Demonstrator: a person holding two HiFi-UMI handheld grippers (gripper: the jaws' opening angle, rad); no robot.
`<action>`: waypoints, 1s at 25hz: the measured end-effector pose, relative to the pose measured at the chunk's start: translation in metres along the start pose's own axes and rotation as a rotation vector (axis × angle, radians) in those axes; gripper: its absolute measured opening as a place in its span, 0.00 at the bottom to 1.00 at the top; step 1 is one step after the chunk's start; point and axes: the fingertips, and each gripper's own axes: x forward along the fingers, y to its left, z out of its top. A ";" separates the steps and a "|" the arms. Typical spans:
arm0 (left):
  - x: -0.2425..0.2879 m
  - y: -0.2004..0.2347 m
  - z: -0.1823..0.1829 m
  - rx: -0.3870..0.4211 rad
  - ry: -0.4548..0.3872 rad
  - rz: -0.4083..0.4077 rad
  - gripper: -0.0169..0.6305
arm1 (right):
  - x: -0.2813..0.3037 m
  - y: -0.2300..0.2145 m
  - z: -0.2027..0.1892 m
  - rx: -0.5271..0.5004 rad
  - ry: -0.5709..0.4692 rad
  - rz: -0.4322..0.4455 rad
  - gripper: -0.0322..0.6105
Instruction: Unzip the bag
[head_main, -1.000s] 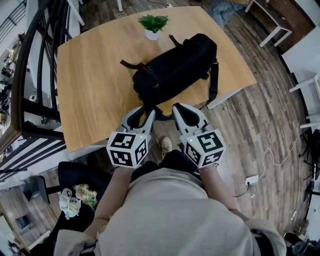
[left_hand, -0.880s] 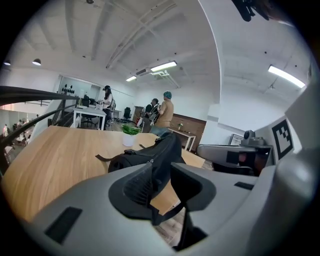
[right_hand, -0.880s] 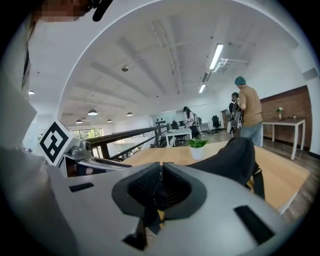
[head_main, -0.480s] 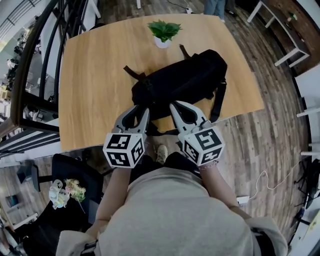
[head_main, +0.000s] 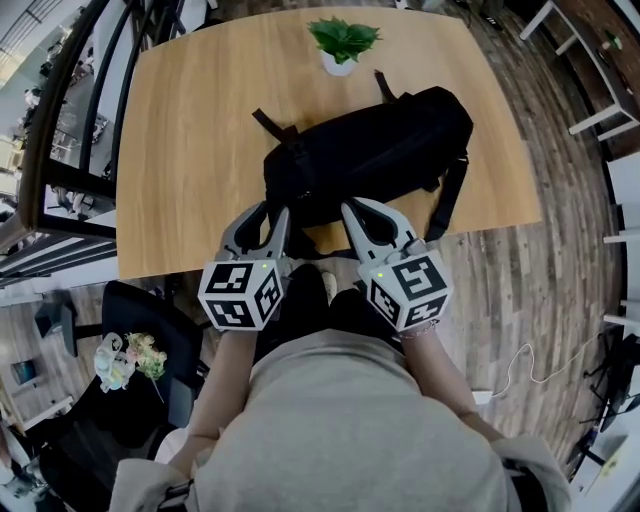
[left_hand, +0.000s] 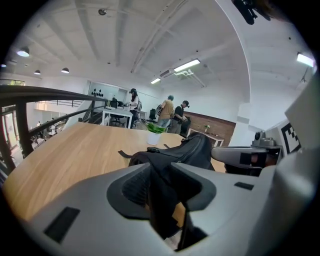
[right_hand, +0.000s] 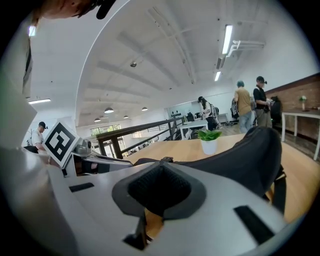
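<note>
Gripping a black fold of the bag (head_main: 370, 150) with my left gripper (head_main: 268, 213), I have those jaws closed on it at a middling width: in the left gripper view the dark fabric runs straight down between the pads (left_hand: 134, 186) and hangs below them. The rest of the bag (left_hand: 192, 150) rises just ahead of these jaws and a little to their right. It lies lengthwise across the bench (head_main: 190, 150), with its near side at the bench's front edge. My right gripper (head_main: 362, 208) sits just beside the left one, to its right, its tips also at the bag's near side. In the right gripper view the right gripper (right_hand: 159, 192) has its jaws drawn narrow, the pads all but meeting; I cannot tell whether anything is pinched between them. From there the bag (right_hand: 250, 155) bulks up ahead and to the right of the jaws. A strap (head_main: 452, 200) hangs over the bench edge, right of my right jaws. Well beyond both pairs of jaws, past the far side of the bag, a potted plant (head_main: 342, 42) stands upright on the bench. Far behind it some people (left_hand: 170, 114) stand in the room.
</note>
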 end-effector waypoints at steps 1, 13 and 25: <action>0.000 0.002 0.000 0.000 0.000 0.009 0.21 | 0.001 0.000 -0.001 0.006 -0.001 0.000 0.09; 0.013 0.006 -0.012 -0.071 0.061 -0.104 0.32 | 0.018 0.005 -0.015 0.011 0.062 -0.013 0.09; 0.031 0.003 -0.023 -0.148 0.161 -0.229 0.34 | 0.031 0.009 -0.014 -0.103 0.108 -0.084 0.10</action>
